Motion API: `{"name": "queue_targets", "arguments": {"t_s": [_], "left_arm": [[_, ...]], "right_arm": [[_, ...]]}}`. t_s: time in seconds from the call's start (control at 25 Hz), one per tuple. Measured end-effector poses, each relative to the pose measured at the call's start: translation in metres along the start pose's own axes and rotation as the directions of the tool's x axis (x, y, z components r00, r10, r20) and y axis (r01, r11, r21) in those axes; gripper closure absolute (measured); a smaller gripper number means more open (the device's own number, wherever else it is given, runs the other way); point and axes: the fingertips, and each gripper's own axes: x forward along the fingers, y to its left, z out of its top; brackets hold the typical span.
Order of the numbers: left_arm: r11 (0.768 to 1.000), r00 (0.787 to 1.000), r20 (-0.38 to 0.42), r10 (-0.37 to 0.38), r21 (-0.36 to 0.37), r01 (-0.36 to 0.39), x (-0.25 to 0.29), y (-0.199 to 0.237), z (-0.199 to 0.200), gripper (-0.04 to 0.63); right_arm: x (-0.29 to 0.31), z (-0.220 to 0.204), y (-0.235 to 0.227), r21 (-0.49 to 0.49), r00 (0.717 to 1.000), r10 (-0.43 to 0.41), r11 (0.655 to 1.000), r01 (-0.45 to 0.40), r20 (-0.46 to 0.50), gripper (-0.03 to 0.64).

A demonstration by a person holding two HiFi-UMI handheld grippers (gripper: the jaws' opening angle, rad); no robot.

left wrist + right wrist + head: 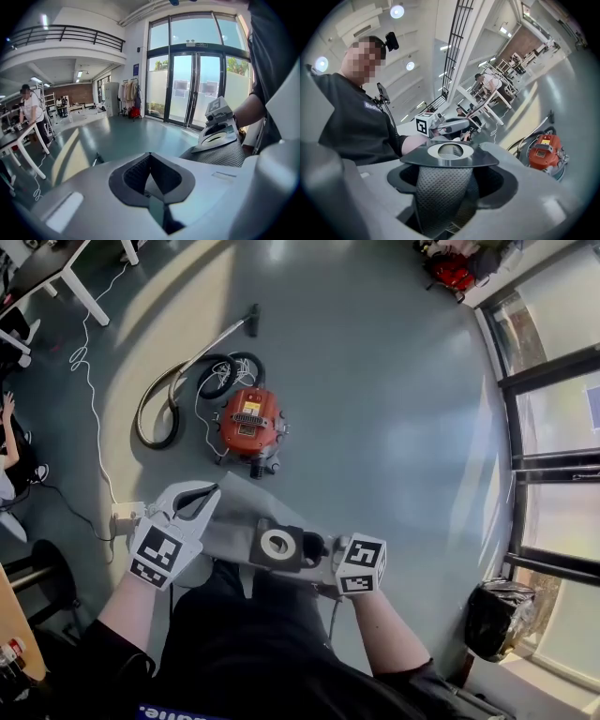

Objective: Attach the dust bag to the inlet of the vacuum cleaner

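A red vacuum cleaner (pixel 248 423) sits on the grey floor ahead of me; it also shows at the right in the right gripper view (pixel 543 152). Between my hands stretches the grey fabric dust bag (pixel 234 526) with its black collar and white ring (pixel 278 543). My right gripper (pixel 317 547) is shut on the bag's neck just under the collar (pixel 450 157); the fabric (pixel 443 197) fills its jaws. My left gripper (pixel 214 491) is at the bag's other edge, with its jaw tips closed together (pixel 150 176). The bag (pixel 218 154) lies to its right.
The vacuum's hose and wand (pixel 178 381) curl on the floor to its left. A white power strip (pixel 127 515) and cable lie near my left hand. White table legs (pixel 80 287) stand top left, a black bin bag (pixel 497 615) by the glass doors at right.
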Motion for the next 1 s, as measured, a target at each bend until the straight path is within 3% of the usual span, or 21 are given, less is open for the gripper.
{"name": "queue_targets", "arguments": {"t_s": [0.44,1.0], "left_arm": [[1.000,0.999,-0.019,0.027,0.008,-0.027,0.040,0.020,-0.012,0.578],[0.999,1.000,0.006,0.014,0.030,-0.015,0.088,0.049,-0.048,0.578]], "right_arm": [[-0.006,-0.017,-0.050,0.012,1.000,0.002,1.000,-0.001,-0.020,0.304],[0.030,-0.053,-0.091,0.023,0.999,0.019,1.000,-0.018,-0.050,0.305]]}}
